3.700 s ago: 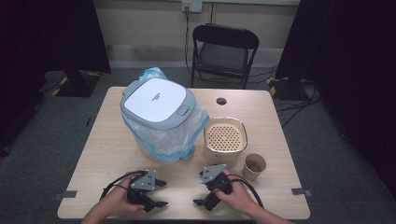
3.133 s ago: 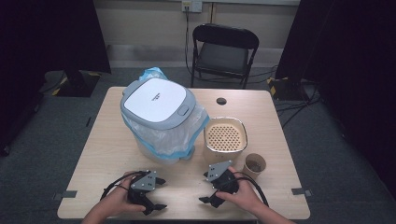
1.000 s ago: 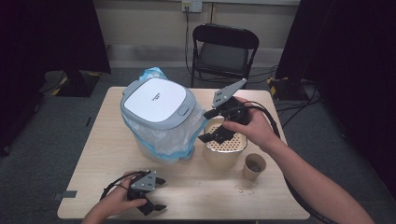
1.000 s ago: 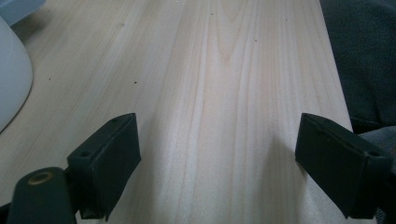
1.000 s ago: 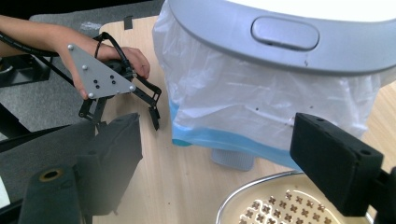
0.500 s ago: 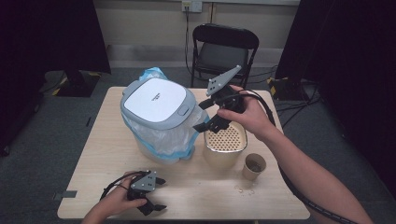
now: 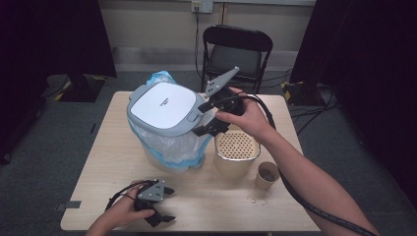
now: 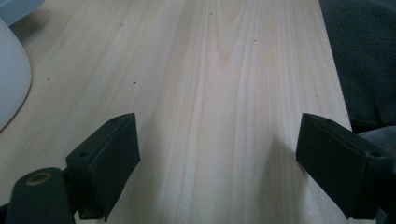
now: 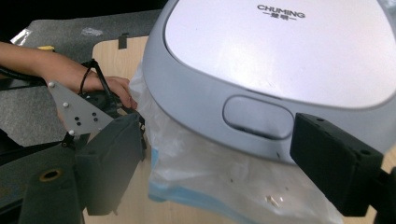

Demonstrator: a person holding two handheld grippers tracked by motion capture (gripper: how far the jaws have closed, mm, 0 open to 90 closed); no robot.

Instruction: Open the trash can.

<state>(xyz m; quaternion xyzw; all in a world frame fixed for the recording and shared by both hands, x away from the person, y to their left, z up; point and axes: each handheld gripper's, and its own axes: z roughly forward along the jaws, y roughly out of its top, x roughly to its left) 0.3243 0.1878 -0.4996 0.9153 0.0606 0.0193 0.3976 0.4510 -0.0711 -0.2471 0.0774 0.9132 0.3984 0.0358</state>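
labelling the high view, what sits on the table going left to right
left gripper → lidded bin with plastic liner → right gripper at the bin's front edge → perforated container → paper cup

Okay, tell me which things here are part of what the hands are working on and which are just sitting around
In the job:
- right gripper, open, at the bin's front edge
- lidded trash bin
- its push button
- plastic liner bag

Lying about:
- left gripper, open, low over the table
- perforated container
- paper cup
- chair
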